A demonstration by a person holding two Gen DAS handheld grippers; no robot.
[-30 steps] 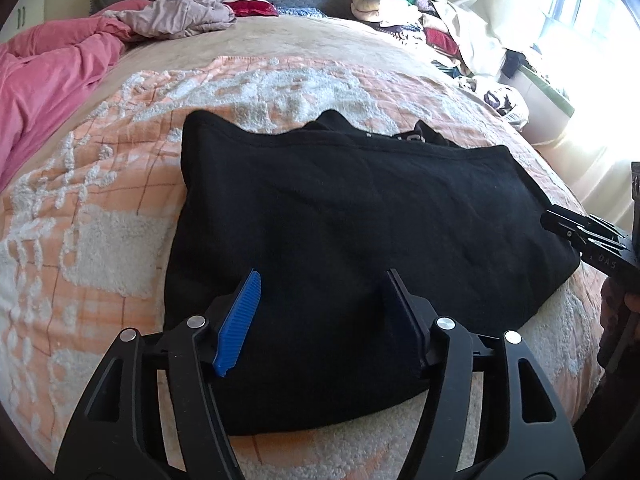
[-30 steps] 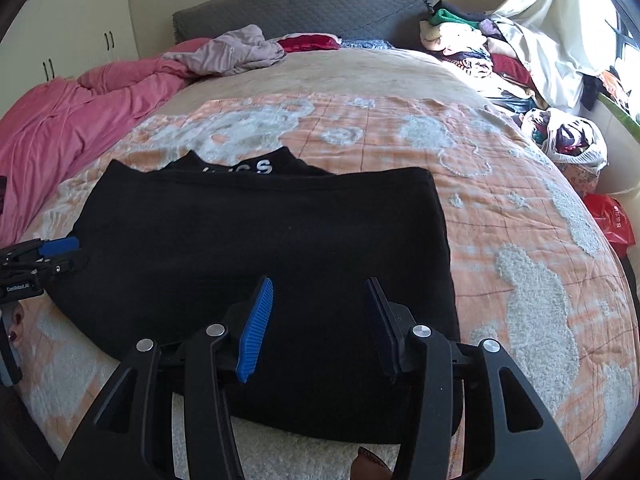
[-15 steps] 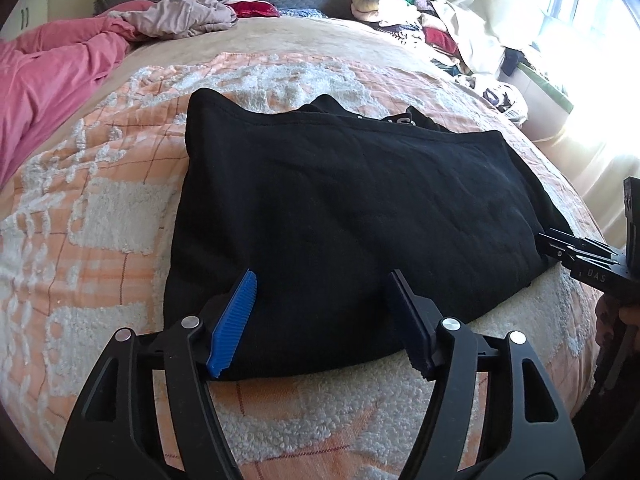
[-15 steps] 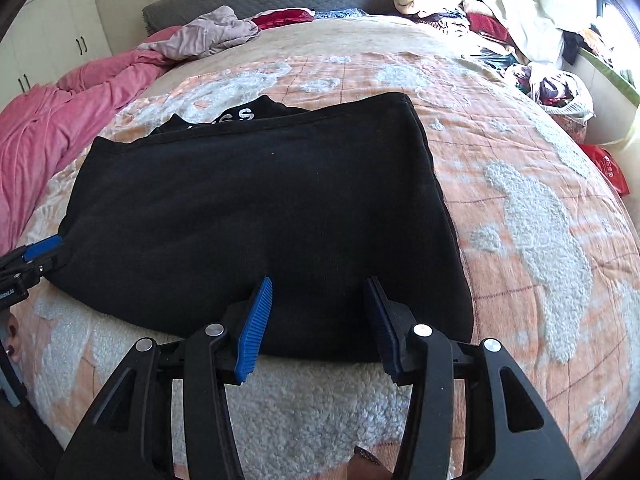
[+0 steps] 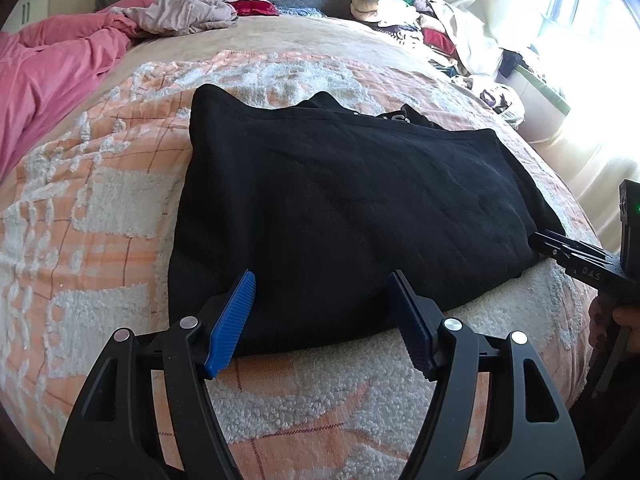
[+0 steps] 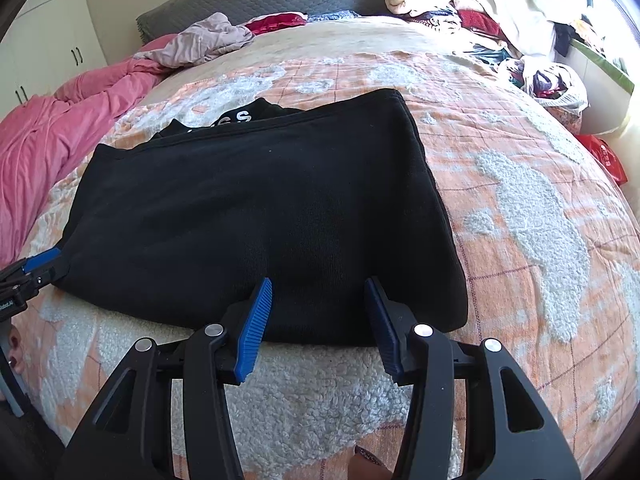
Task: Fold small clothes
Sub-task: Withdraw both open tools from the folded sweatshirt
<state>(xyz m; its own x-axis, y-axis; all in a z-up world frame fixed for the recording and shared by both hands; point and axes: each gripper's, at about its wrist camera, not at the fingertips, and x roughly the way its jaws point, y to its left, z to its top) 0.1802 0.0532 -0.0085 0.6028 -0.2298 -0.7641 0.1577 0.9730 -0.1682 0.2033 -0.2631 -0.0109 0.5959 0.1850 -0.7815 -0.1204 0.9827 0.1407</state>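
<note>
On the nubby orange bedspread (image 5: 100, 240) lies a folded black knit garment (image 5: 340, 216), both tools (image 5: 320, 312) (image 6: 318, 316) gaping empty.

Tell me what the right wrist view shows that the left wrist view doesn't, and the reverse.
Only the right wrist view shows the white cupboard doors, a red bag off the bed's far side, and clearly readable white lettering on the layer poking out behind the folded garment. Only the left wrist view shows the bright window. Both show the black garment folded flat on the orange-and-white blanket, the pink bedding, the clothes pile, and each gripper open at the garment's near edge: left gripper, right gripper.
</note>
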